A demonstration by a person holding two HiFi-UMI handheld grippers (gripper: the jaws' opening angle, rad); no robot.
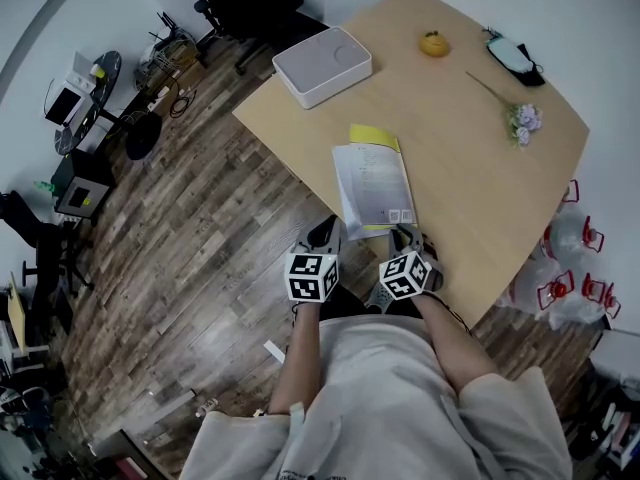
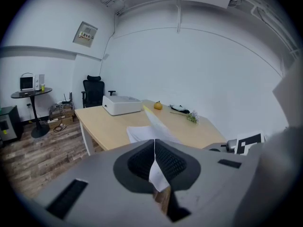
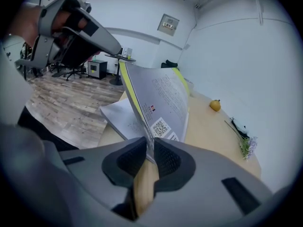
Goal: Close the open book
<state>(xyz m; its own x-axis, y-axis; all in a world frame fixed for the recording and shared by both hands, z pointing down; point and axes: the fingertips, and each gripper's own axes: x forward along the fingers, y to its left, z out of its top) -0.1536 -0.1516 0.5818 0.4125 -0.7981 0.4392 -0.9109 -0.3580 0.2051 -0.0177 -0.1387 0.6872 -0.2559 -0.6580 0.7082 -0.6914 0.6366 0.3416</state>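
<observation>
Left gripper [image 1: 326,234]: lower centre of the head view, at the near left corner of the book [image 1: 372,183]. Jaws are together, pinching the corner of a white leaf [image 2: 158,174]. Its own view shows the paper caught between the pads and rising away from them. Judged purpose: to control the loose leaf so it does not flop or crease when the other side is brought over.

Book: centre of the head view, on the table [image 1: 470,188], close to the near edge and directly ahead of the person. It does not lie flat open: one side rests on the wood, the other is raised. Not yet closed.

Cover [image 3: 163,98]: centre of the right gripper view, standing steeply and tilted. Its printed face, with a code square, is toward the camera, and yellow shows along its left edge. White pages lie flat to its left.

Right gripper [image 3: 152,150]: lower centre-right of the head view, at the book's near right corner. Jaws are clamped on the cover's lower edge, with only the sheet's thickness between the pads. Judged purpose: a corner grip lets the cover swing on the spine toward the left side. The grip looks light, so a slip is possible.

Upper frame, well apart from the work, left to right: box [image 1: 322,65], fruit [image 1: 434,44], sprig [image 1: 520,120]. None obstructs the closing.
</observation>
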